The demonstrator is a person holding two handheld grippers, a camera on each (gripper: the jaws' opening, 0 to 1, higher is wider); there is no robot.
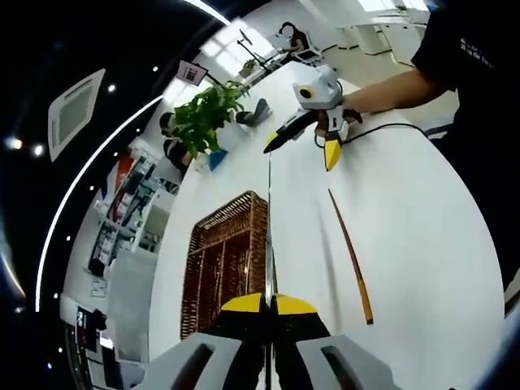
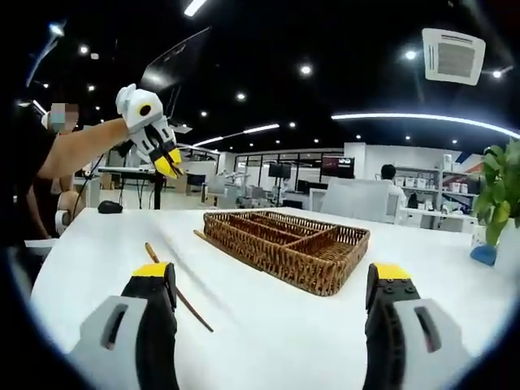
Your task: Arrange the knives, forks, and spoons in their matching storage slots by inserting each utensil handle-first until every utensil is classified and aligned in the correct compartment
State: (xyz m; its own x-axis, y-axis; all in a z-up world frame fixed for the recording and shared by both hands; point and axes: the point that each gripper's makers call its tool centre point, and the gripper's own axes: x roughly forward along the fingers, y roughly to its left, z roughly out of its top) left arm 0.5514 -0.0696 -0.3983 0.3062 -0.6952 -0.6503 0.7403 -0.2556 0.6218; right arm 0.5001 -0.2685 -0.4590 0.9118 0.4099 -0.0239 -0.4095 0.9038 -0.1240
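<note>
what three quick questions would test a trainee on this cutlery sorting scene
1. True or false: the right claw stands open with nothing between its jaws.
2. Pick one: what does the left claw grip? A, a thin utensil. B, a plant leaf. C, a cable.
3. Fill in: the long brown utensil lies on the ___, outside the wicker tray.

Key
1. True.
2. A.
3. Table.
</note>
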